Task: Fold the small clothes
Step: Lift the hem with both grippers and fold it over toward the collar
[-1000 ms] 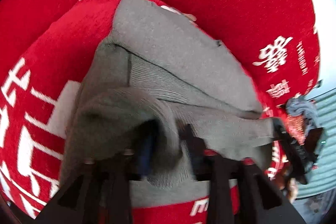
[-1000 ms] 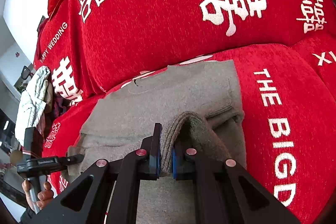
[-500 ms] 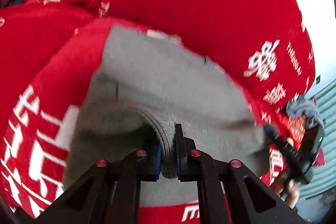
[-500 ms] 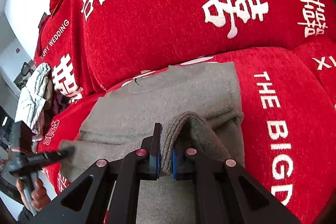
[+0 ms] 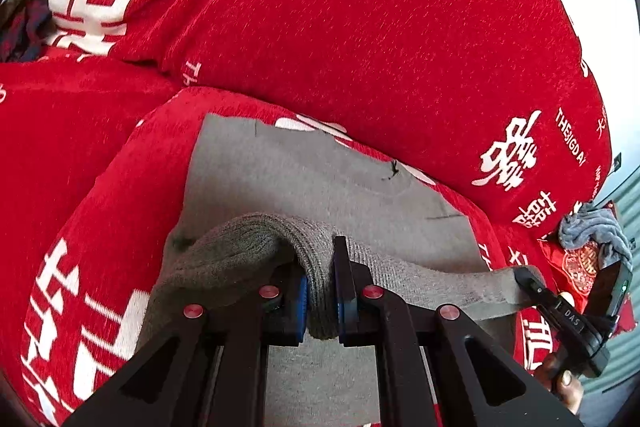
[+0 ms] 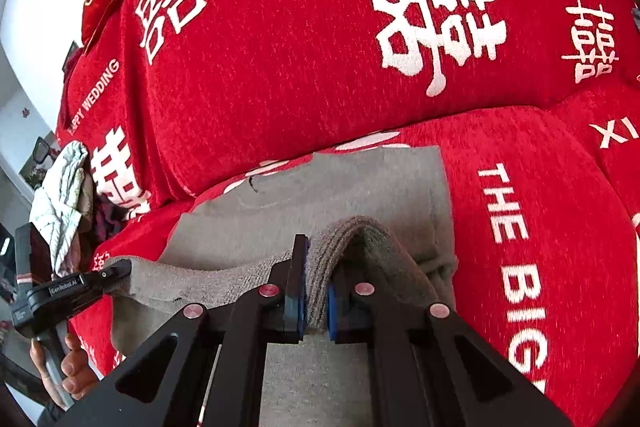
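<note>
A small grey knit sweater (image 5: pixel 320 183) lies flat on the red sofa seat, its collar toward the backrest; it also shows in the right wrist view (image 6: pixel 352 187). My left gripper (image 5: pixel 322 287) is shut on the ribbed hem at the sweater's left corner. My right gripper (image 6: pixel 316 291) is shut on the ribbed hem at its right corner. The hem is stretched taut between the two grippers and held a little above the sweater's body. The right gripper shows at the right edge of the left wrist view (image 5: pixel 532 283), and the left gripper shows at the left in the right wrist view (image 6: pixel 116 275).
The red sofa cover with white characters (image 5: pixel 360 39) forms the seat and backrest (image 6: pixel 320 47). A grey cloth on a red cushion (image 5: pixel 592 231) lies at the far right. A pale crumpled garment (image 6: pixel 60 199) hangs at the sofa's left end.
My left gripper closed on the hem and both grippers lifted it and carried it toward the collar. The hem now runs straight between them.
</note>
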`<action>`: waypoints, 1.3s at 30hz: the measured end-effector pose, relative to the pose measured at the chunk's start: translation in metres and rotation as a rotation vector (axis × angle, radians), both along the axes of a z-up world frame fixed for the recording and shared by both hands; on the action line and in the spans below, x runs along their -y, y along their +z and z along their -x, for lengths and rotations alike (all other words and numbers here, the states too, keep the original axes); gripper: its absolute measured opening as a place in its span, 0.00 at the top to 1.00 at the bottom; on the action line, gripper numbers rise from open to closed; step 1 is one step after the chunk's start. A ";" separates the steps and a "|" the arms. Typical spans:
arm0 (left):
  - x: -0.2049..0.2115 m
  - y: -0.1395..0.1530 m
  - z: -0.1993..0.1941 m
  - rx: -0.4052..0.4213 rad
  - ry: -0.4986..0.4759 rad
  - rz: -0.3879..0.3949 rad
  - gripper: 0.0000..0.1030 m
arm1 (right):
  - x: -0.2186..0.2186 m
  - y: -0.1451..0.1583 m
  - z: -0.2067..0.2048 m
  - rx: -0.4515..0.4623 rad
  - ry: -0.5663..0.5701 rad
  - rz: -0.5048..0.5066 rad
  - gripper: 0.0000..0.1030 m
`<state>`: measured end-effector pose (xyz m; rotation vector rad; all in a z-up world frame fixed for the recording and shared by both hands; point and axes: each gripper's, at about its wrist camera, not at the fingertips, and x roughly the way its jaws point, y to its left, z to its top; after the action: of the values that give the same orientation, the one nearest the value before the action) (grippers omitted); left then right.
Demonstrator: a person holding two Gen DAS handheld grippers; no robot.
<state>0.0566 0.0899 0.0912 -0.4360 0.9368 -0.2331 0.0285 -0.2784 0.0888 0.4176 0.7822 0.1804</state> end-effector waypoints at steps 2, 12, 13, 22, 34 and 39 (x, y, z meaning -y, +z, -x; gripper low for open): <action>0.001 0.001 -0.007 0.001 0.003 -0.005 0.89 | 0.001 0.000 -0.008 -0.006 -0.008 -0.004 0.92; 0.008 0.004 -0.049 -0.004 0.006 -0.017 0.89 | 0.003 -0.001 -0.047 -0.024 -0.028 0.005 0.92; 0.009 0.005 -0.053 -0.003 0.004 -0.021 0.89 | 0.004 -0.001 -0.052 -0.024 -0.030 0.008 0.92; 0.024 -0.011 -0.097 -0.043 -0.002 -0.067 0.89 | 0.009 -0.015 -0.095 -0.064 -0.047 0.027 0.92; 0.026 -0.059 -0.139 -0.127 0.007 -0.103 0.89 | 0.010 -0.057 -0.142 -0.153 -0.066 0.053 0.92; 0.026 -0.075 -0.148 -0.170 0.005 -0.099 0.88 | 0.012 -0.074 -0.148 -0.181 -0.077 0.042 0.92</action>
<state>0.2045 0.0643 0.0158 -0.3708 1.1091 -0.1459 0.1764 -0.2900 0.0152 0.4270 0.9448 0.0546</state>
